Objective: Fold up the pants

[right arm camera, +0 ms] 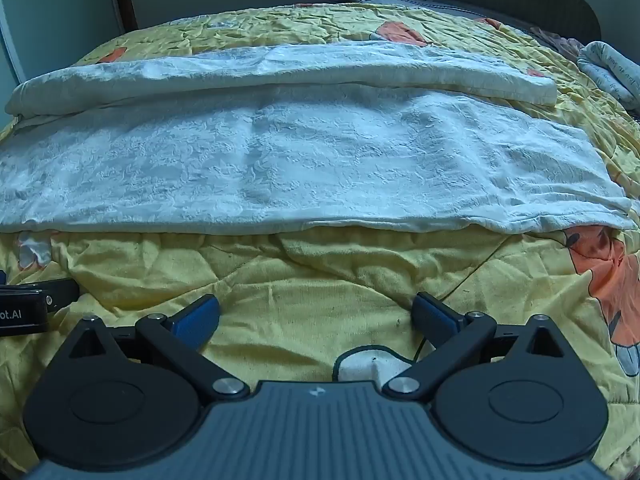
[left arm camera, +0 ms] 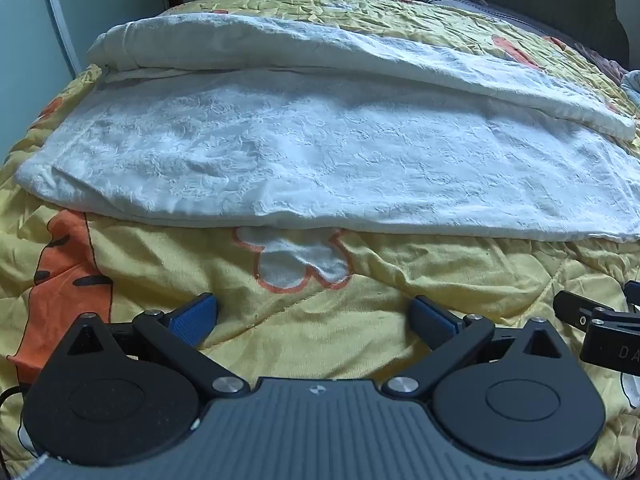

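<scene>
**Pants laid flat, both grippers released short of the near edge**

The white pants (left arm camera: pixel 328 152) lie spread across the yellow quilt (left arm camera: pixel 360 320), long axis running left to right in both views. The two legs are not stacked: one forms the wide near panel, the other lies as a narrower band (left arm camera: pixel 280 44) along the far side, partly overlapping it. This layout suggests the lengthwise fold is not yet done; the likely step in hand is bringing one leg over the other.

The left gripper (left arm camera: pixel 314 316) hangs over bare quilt, just short of the near edge of the pants. Its jaws stand wide apart with nothing between them. The right gripper (right arm camera: pixel 316 316) is in the same condition: released, empty, over bare quilt, near the edge (right arm camera: pixel 320 228) but not touching it. The two grippers sit side by side; each shows at the margin of the other's view. Both tilt downward toward the cloth, a posture suited to pinching an edge from above.

Edges and room:
- The near edge runs nearly straight and lies low on the quilt; a pinch there probably has to separate cloth from the wrinkled quilt beneath.
- Open quilt lies between the grippers and that edge, giving a free approach.
- Beyond the far band, more quilt is free to receive a fold.
- A rolled cloth (right arm camera: pixel 608 72) lies at the far right, well apart from the pants.
</scene>
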{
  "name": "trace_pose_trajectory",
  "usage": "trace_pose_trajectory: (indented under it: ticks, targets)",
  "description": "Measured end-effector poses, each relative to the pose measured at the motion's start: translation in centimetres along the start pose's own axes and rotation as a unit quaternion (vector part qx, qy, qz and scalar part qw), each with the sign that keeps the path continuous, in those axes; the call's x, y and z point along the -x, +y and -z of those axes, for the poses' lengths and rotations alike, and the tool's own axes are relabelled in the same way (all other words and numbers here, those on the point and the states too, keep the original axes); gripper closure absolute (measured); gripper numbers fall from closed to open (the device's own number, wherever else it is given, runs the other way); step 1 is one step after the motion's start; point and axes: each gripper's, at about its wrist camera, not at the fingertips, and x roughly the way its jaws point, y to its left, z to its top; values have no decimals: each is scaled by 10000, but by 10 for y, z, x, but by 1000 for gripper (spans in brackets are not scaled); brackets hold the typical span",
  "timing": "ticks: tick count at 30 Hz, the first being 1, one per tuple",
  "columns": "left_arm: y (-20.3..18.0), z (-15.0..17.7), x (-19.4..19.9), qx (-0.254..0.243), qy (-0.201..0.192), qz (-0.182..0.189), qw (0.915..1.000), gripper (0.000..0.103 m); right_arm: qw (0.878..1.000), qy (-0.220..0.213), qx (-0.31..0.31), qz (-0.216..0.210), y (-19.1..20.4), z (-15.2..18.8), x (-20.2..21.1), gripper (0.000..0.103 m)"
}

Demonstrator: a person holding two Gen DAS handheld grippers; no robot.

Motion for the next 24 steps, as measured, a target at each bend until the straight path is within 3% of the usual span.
trace_pose_trajectory:
  ticks: [24]
  targets:
    - [-5,7,3,-38,-47,-12,10000,0,10000,-35,20,2,-1,2,-3,0]
